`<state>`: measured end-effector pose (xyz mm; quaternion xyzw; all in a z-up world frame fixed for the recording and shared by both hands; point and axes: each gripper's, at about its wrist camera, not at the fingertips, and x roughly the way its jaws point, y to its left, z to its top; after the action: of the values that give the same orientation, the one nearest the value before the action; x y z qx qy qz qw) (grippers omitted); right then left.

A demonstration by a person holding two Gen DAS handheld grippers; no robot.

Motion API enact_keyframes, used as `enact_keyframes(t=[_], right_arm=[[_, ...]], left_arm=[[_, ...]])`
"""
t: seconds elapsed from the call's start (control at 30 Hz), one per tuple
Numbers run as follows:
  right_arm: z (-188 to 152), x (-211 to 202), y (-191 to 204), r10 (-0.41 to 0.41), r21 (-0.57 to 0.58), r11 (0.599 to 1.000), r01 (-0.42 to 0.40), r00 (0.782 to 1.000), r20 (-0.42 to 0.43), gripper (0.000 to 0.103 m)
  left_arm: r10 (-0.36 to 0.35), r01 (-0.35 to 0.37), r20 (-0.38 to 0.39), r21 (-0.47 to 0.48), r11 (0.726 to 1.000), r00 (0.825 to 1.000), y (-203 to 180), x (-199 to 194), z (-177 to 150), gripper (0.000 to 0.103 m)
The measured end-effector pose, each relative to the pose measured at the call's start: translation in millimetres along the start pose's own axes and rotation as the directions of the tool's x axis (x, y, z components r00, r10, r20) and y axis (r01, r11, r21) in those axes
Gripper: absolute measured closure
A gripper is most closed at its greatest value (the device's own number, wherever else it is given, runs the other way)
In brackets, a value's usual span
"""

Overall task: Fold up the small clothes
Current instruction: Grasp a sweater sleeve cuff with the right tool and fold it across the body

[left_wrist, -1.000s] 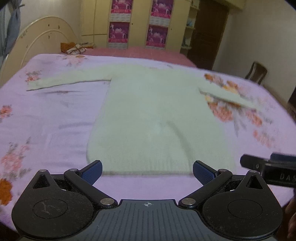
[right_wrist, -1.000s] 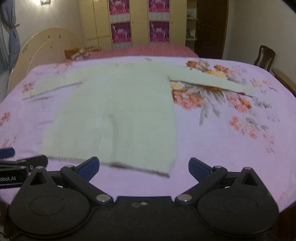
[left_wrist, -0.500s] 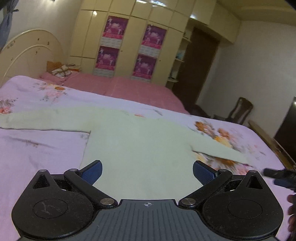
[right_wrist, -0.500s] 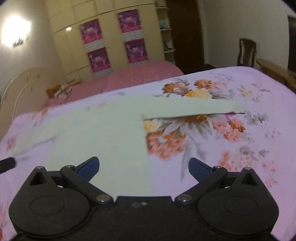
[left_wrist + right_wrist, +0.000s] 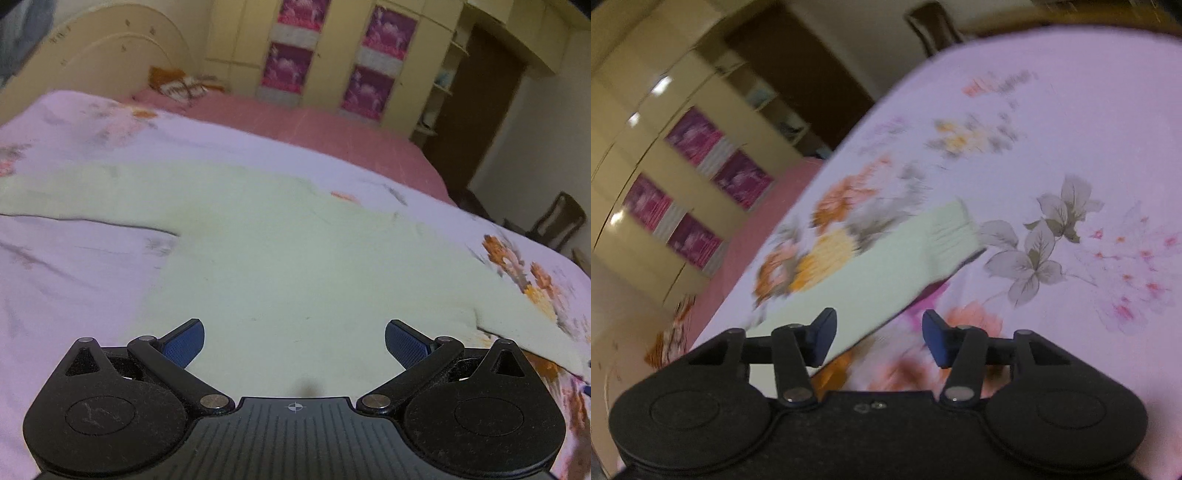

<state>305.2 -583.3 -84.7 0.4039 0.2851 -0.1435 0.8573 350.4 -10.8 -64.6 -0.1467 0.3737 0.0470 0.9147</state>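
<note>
A pale green knitted sweater (image 5: 295, 258) lies flat on the flowered lilac bedspread (image 5: 74, 266), sleeves spread out to both sides. My left gripper (image 5: 294, 341) hovers open over the sweater's upper body, nothing between its blue pads. In the right wrist view the sweater's sleeve (image 5: 886, 273) runs diagonally, its ribbed cuff (image 5: 955, 230) at the far end. My right gripper (image 5: 879, 338), rolled to one side, is over the sleeve's near edge. Its jaws are closing, the sleeve's edge lying between them with a gap still showing.
A pink bed (image 5: 314, 129) and yellow wardrobes with purple posters (image 5: 373, 55) stand behind. A curved headboard (image 5: 110, 48) is at the back left, a wooden chair (image 5: 561, 218) at the right beyond the bed's edge.
Both grippers have moved forward from the hem up the sweater. The right one swung right to the sleeve, rolled sideways, and its jaws have narrowed. The left stays wide open.
</note>
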Motion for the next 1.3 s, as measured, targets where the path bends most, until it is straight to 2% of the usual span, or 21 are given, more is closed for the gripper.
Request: enact_keyframes(t=[0.1,0.2,0.27,0.3,0.33,0.4,0.43,0.5,0.6,0.73,0.87,1.03,1.13,1.23,1.27,1.3], right_arm=[[3,26,-18,0.013,0.088,0.996,-0.011,1.0,-0.025,0.053],[2,33,-24,0.056,0.138,0.989,-0.056,0.998,0.006,0.057],[7,39,-25,0.05,0.139,0.989,-0.052,0.999,0.016,0.067],[8,41,-25,0.037,0.135,0.99,-0.039,0.999,0.018,0.077],[10,43,-25,0.015,0.129,0.991,-0.017,1.0,0.019,0.092],[14,45,-25,-0.011,0.118,0.993,0.008,1.0,0.024,0.1],[16,46,-22,-0.018,0.1,0.995,0.015,0.999,0.03,0.1],[15,44,-5,-0.061,-0.005,0.998,0.062,0.997,0.052,0.099],[6,39,41,-0.062,-0.171,0.983,0.074,0.995,0.077,0.099],[-37,34,128,0.007,-0.401,0.916,0.02,0.998,0.066,0.099],[-110,47,213,0.101,-0.565,0.819,-0.103,0.994,-0.034,0.099],[-204,71,289,0.139,-0.657,0.72,-0.221,0.975,-0.175,0.099],[-249,82,320,0.144,-0.681,0.678,-0.278,0.958,-0.248,0.099],[-290,94,343,0.127,-0.725,0.61,-0.32,0.943,-0.309,0.098],[-301,96,349,0.114,-0.733,0.591,-0.336,0.935,-0.337,0.094],[-312,97,353,0.104,-0.751,0.563,-0.344,0.931,-0.349,0.081]], left_arm=[[0.011,-0.011,-0.008,0.018,1.0,1.0,-6,12,8,0.0],[0.013,-0.013,-0.012,0.021,1.0,1.0,-7,17,15,0.0],[0.016,-0.016,-0.014,0.012,1.0,1.0,0,19,20,0.0],[0.018,-0.018,-0.01,0.011,1.0,1.0,5,20,23,0.0],[0.015,-0.015,-0.01,0.01,1.0,1.0,10,22,26,0.0],[0.005,-0.004,-0.025,0.015,1.0,1.0,21,27,33,0.0],[-0.007,0.008,-0.042,0.022,1.0,0.999,28,32,37,0.0],[-0.039,0.041,-0.047,0.028,0.999,0.998,42,38,44,0.0],[-0.062,0.064,-0.03,0.041,0.997,0.998,62,46,51,0.0],[-0.083,0.084,-0.029,0.032,0.996,0.996,87,59,59,0.0],[-0.082,0.083,-0.015,0.028,0.996,0.996,114,60,66,0.0],[-0.059,0.059,-0.012,0.032,0.998,0.998,155,55,73,0.0],[-0.062,0.062,-0.015,0.017,0.998,0.998,174,53,76,0.0],[-0.076,0.077,-0.012,0.017,0.997,0.997,181,54,78,0.0],[-0.086,0.086,-0.012,0.017,0.996,0.996,180,55,79,0.0],[-0.097,0.097,-0.009,0.016,0.995,0.995,179,55,80,0.0]])
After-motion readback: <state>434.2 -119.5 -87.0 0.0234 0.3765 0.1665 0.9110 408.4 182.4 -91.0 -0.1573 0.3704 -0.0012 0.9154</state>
